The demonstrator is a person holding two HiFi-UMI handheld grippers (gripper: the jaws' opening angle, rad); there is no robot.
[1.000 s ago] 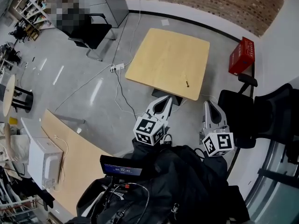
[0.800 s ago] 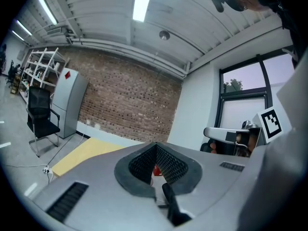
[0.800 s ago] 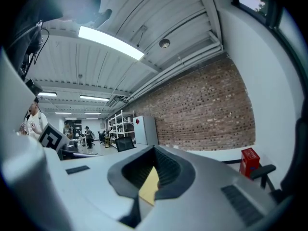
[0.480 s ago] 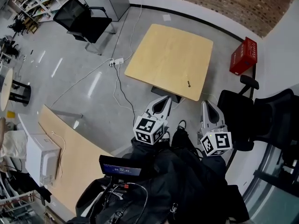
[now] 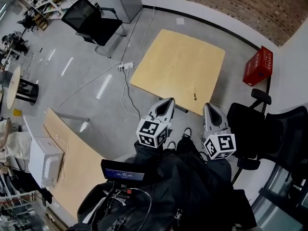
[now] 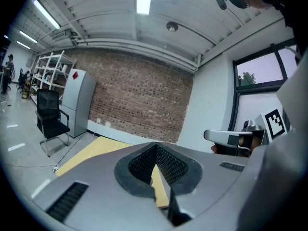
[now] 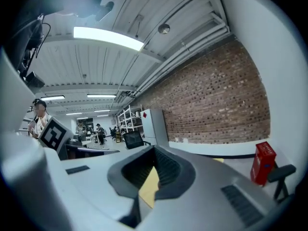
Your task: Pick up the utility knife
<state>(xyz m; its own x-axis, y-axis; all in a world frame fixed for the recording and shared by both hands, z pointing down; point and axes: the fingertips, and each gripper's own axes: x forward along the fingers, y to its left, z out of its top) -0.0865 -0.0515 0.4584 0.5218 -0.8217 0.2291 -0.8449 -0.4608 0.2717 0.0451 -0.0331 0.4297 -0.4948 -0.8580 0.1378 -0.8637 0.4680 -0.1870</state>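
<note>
The utility knife (image 5: 194, 96) is a small dark thing lying near the front edge of the square light-wood table (image 5: 178, 66) in the head view. My left gripper (image 5: 168, 101) is held over the floor just short of that edge, left of the knife, jaws shut and empty. My right gripper (image 5: 208, 106) is held a little right of the knife, also short of the table, shut with nothing in it. In the left gripper view the table (image 6: 91, 153) shows beyond the closed jaws. The knife does not show in either gripper view.
A red box (image 5: 258, 65) stands on the floor right of the table. Black office chairs (image 5: 252, 126) crowd the right side, and another chair (image 5: 91, 20) stands far left. A cable and power strip (image 5: 125, 66) lie on the floor. A wooden desk (image 5: 72, 162) lies at lower left.
Both grippers have come closer to the table's front edge, and the view has shifted toward the table. Their jaws stay shut.
</note>
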